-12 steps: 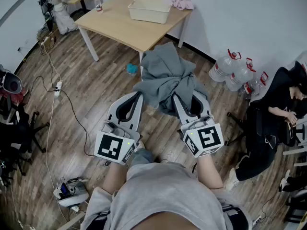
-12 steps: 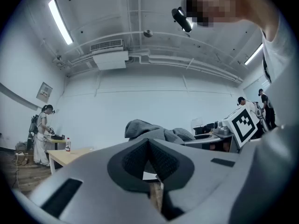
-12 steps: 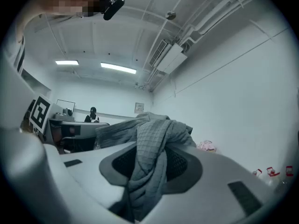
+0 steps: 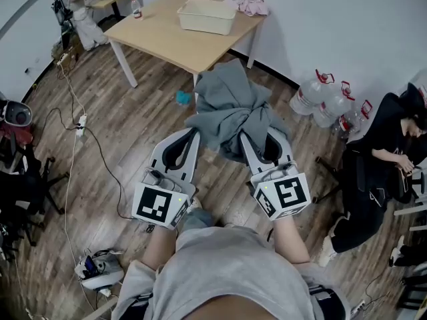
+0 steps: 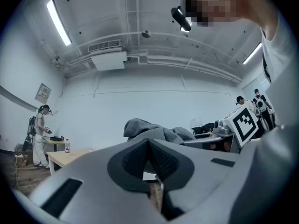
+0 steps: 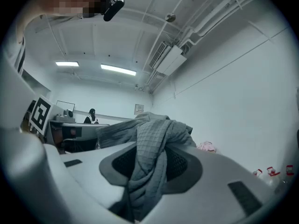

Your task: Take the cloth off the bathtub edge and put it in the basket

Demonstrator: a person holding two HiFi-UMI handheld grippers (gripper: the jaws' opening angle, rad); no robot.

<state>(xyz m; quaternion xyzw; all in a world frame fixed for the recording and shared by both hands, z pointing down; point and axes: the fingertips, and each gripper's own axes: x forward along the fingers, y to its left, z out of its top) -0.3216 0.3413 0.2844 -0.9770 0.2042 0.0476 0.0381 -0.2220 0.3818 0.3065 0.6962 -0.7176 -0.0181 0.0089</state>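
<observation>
A large grey cloth hangs bunched in the air in front of the person, well short of the table. My right gripper is shut on it; in the right gripper view a twisted fold runs down between the dark pads. My left gripper is shut, its pads meeting at the tip with no cloth showing between them. The cloth bulges just beyond that tip, and I cannot tell whether an edge is pinched there. A cream basket stands on the wooden table ahead.
A pink cloth and a small bottle also lie on the table. Large water bottles stand by the wall at right, beside a seated person. Cables and a power strip cross the wooden floor at left.
</observation>
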